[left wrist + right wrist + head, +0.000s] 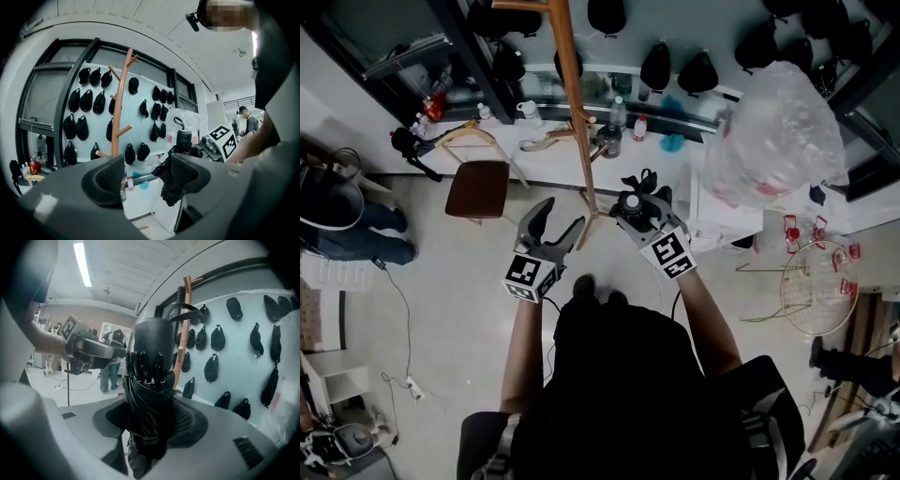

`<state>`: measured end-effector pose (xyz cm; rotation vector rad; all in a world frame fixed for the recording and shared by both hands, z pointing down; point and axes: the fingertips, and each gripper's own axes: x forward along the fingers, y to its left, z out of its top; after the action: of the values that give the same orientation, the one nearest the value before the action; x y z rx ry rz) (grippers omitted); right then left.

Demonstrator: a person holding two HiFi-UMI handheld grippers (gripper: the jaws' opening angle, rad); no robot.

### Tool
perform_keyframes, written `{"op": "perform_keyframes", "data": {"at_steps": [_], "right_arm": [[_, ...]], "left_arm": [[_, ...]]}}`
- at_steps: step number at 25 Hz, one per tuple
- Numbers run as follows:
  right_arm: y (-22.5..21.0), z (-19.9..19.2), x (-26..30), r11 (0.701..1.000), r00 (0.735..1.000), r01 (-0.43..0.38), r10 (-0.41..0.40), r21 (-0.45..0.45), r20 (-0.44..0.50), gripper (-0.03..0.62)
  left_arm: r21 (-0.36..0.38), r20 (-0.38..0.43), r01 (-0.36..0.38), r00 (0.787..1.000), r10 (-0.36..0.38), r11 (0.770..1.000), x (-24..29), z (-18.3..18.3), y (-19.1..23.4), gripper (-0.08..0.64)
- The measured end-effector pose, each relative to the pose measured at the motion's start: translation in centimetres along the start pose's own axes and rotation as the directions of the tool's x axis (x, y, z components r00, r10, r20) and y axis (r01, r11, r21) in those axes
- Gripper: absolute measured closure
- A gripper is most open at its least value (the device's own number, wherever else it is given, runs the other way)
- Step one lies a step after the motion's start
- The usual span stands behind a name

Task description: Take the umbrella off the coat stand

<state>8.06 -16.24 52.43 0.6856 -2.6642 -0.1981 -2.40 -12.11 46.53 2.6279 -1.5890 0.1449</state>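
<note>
Held a folded black fabric umbrella upright between the fingers of the right gripper. Pressed both pads on the bundled cloth and ribs, with the stubby black handle and its wrist loop at twelve o'clock above the fingers and the loose end of the canopy hanging at six o'clock below them.

Carried the umbrella off the tall orange-brown wooden coat stand and apart from it. Showed the pole near, at nine to ten o'clock of the umbrella in the head view, and behind it at one o'clock in the right gripper view.

Spread the fingers of the left gripper wide, with only air between them. Sat at eight o'clock of the right gripper, across the foot of the stand. Caught the umbrella at three o'clock, beyond its own right finger, in the left gripper view.

Lined the pale blue wall behind with rows of hanging black pouches. Placed a brown-seated wooden chair at nine o'clock of the stand, and a large clear plastic bag at two o'clock of the right gripper.
</note>
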Motion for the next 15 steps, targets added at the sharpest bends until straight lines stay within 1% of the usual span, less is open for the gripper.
{"op": "perform_keyframes", "data": {"at_steps": [4, 8, 12, 15], "right_arm": [[0.7, 0.3, 0.2, 1.0, 1.0, 0.018, -0.018, 0.003, 0.008, 0.373], [1.3, 0.8, 0.8, 0.998, 0.999, 0.052, -0.052, 0.019, 0.009, 0.373], [2.0, 1.1, 1.4, 0.995, 0.996, 0.087, -0.088, 0.054, 0.005, 0.373], [2.5, 1.3, 2.2, 0.991, 0.993, 0.119, -0.12, 0.057, 0.0, 0.373]], "left_arm": [[0.009, 0.007, 0.024, 1.0, -0.024, 1.0, -0.6, -0.1, 0.4, 0.264], [0.007, -0.009, 0.033, 0.999, -0.033, 0.999, -1.3, -0.3, 1.7, 0.264], [0.003, -0.018, 0.078, 0.997, -0.078, 0.997, -1.9, -1.0, 2.9, 0.264], [0.004, -0.026, 0.099, 0.995, -0.099, 0.995, -2.3, -1.4, 4.4, 0.264]]}}
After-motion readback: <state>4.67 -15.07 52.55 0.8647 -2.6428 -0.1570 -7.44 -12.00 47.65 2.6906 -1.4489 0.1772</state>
